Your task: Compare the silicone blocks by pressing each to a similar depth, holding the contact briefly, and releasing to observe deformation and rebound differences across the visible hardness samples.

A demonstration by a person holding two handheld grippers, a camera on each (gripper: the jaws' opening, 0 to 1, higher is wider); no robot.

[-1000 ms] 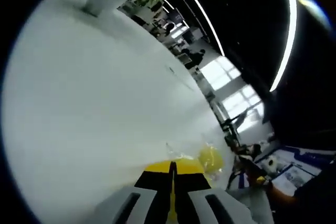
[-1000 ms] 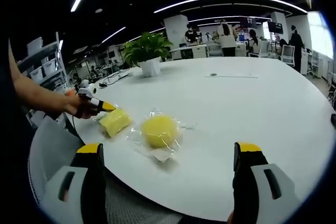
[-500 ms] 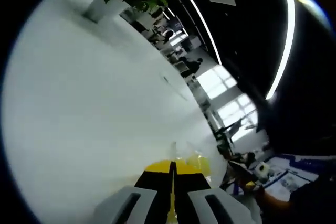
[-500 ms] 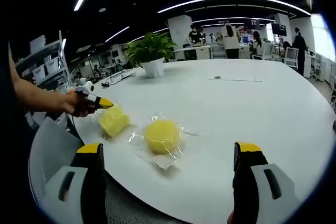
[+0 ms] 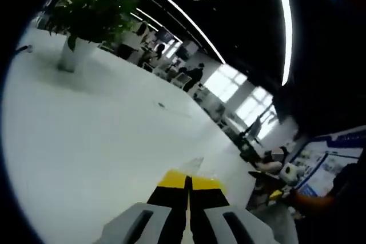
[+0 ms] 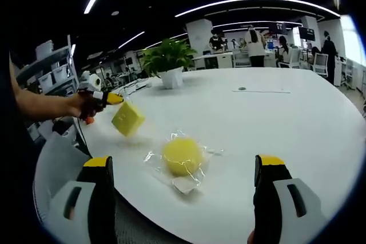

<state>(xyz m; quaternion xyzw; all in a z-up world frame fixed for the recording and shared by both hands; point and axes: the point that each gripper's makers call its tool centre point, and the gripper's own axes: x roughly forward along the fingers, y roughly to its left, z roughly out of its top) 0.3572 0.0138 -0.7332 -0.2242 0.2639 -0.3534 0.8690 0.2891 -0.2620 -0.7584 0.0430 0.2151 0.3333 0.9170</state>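
Since the earlier frames, the square yellow block [image 6: 127, 119] is no longer lying on the white table [image 6: 274, 124]; it is hanging tilted in the air at about 10 o'clock in the right gripper view, above the table edge, pinched at its upper corner by the left gripper [image 6: 112, 99], whose yellow tips are meeting on it. A person's hand [image 6: 86, 106] is gripping that tool. In the left gripper view the left gripper [image 5: 187, 184] is showing its jaws pressed together, the block itself hidden from sight there. The round yellow block [image 6: 182, 156], in clear wrap, is resting on the table at 6 o'clock of centre, well apart from the lifted one. The right gripper [image 6: 186, 171] is standing with jaws wide apart, touching nothing. A potted plant [image 6: 167, 63] is sitting at 11 o'clock.
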